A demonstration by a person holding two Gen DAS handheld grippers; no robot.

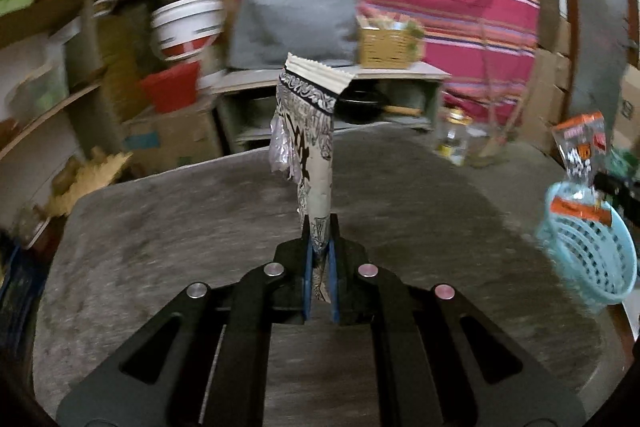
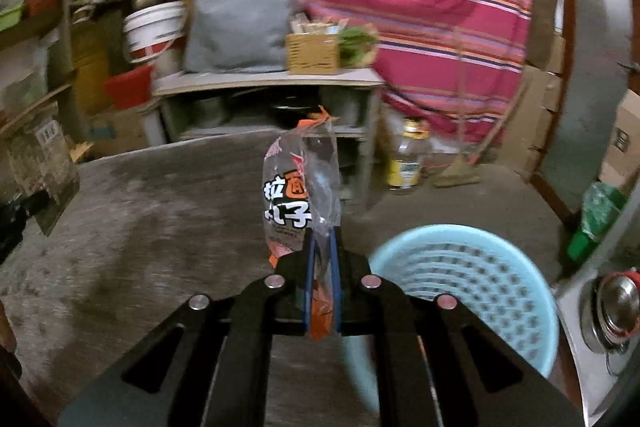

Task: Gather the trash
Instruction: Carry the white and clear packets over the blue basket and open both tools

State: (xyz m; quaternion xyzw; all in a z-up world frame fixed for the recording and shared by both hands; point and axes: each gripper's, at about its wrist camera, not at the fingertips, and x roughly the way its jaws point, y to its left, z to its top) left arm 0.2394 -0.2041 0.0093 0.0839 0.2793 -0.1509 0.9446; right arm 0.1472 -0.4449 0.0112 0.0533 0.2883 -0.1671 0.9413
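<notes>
1. Left gripper point(image 1: 320, 227): fingers point(image 1: 306, 279) clamped narrow on the lower end of a grey-and-black patterned wrapper point(image 1: 310, 131). The wrapper stands upright out of the fingers, crimped white seal at top, a scrap of clear film hanging off its left side. Nothing else supports it.

2. Right gripper point(image 2: 322, 239): fingers point(image 2: 309, 283) likewise pinched narrow on an orange-and-clear noodle packet point(image 2: 298, 195), printed characters on the front. The packet is held at its lower edge and flops upward and slightly left.

3. Destination, judged: the light-blue basket point(image 2: 472, 267), sitting at the right edge of the surface point(image 2: 120, 227). In the right wrist view it lies just right of the fingers; in the left wrist view it is well off to the right, the noodle packet held over its near rim.

4. Materials: both wrappers are thin, crinkly film, light and limp. The basket is perforated plastic, round, with an open top. The surface is covered in grey napped cloth, slightly mottled.

5. Risks, judged:
   - Limp film may cling to the finger pads on release and fail to drop.
   - Release short of the rim puts the packet back on the cloth.
   - Both grippers converging on one opening could collide.
   - A light basket at the edge could be nudged off the surface.
   - The loose clear scrap may detach in transit.
</notes>
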